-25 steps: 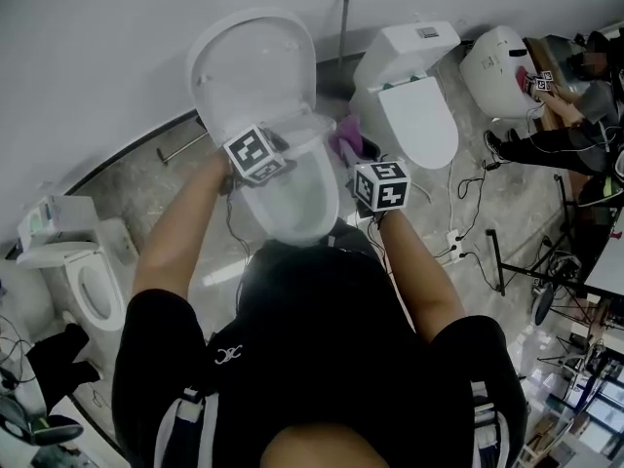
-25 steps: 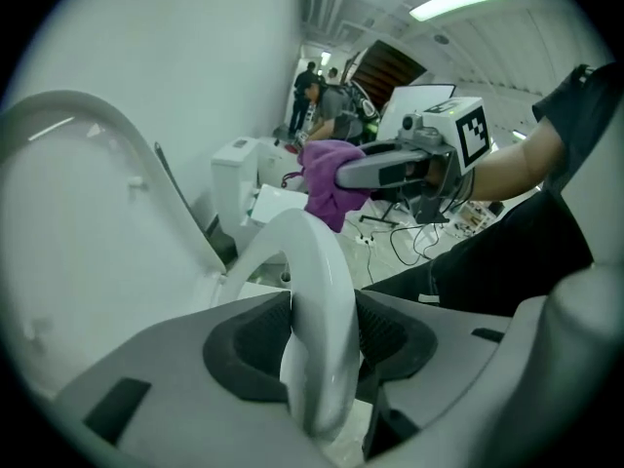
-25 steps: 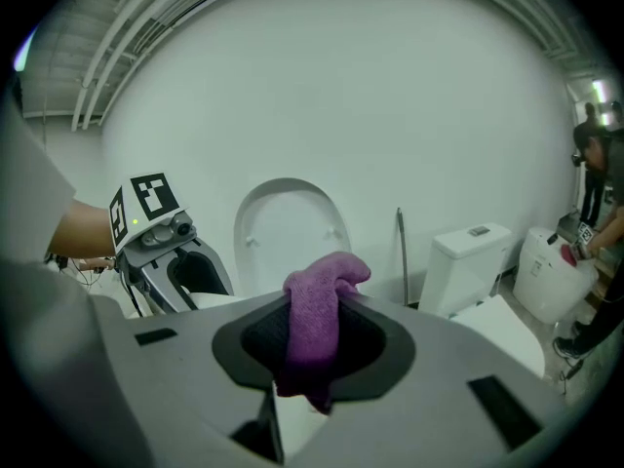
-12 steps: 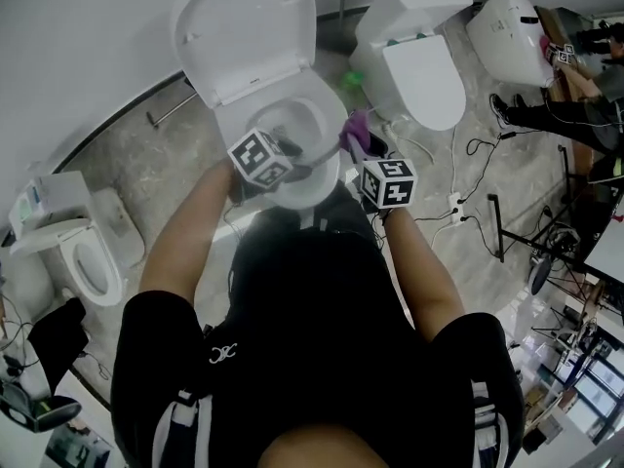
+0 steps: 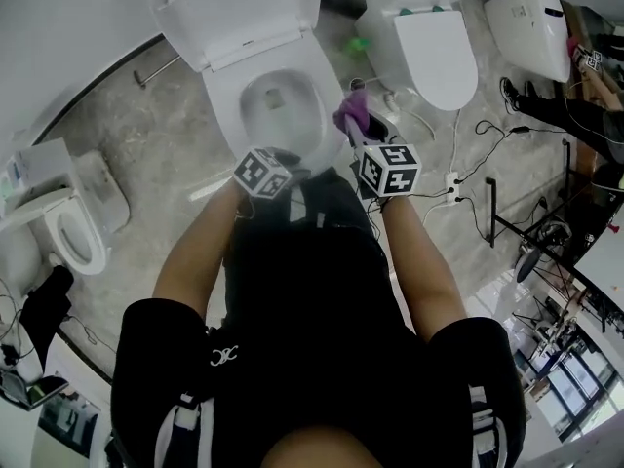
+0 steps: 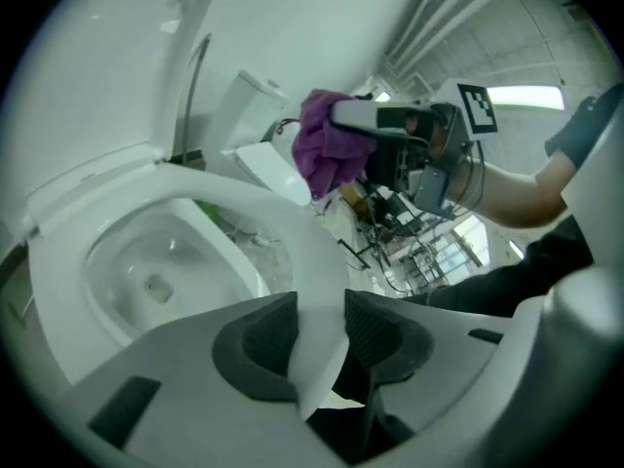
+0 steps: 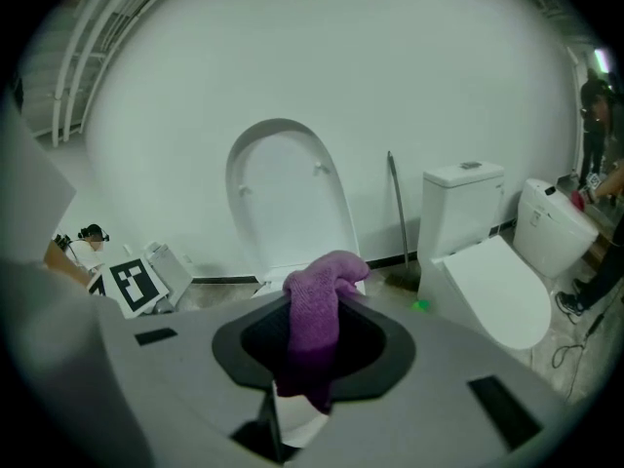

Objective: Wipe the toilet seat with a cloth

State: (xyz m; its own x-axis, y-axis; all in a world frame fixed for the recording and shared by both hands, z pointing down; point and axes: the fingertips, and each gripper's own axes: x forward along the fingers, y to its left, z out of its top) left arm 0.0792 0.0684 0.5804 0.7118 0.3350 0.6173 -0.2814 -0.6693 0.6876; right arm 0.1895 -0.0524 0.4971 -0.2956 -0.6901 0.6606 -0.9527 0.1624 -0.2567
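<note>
Grey marbled floor (image 5: 136, 144): several toilets (image 5: 429, 47), cables (image 5: 507, 130), power strip (image 5: 452, 181).

The head view is lit evenly and diffusely, though it is rendered rather dim and grey; the white wall (image 5: 58, 27) is washed pale, and only soft shadows are cast on the floor (image 5: 136, 135). Both gripper views are bent by strong barrel distortion and ringed by black corners. In the left gripper view a far window (image 6: 460, 241) is blown out, and the near toilet seat (image 6: 312, 286) is blurred. In the right gripper view the cloth (image 7: 317, 300) is kept sharp, its lower part lost in shadow.
</note>
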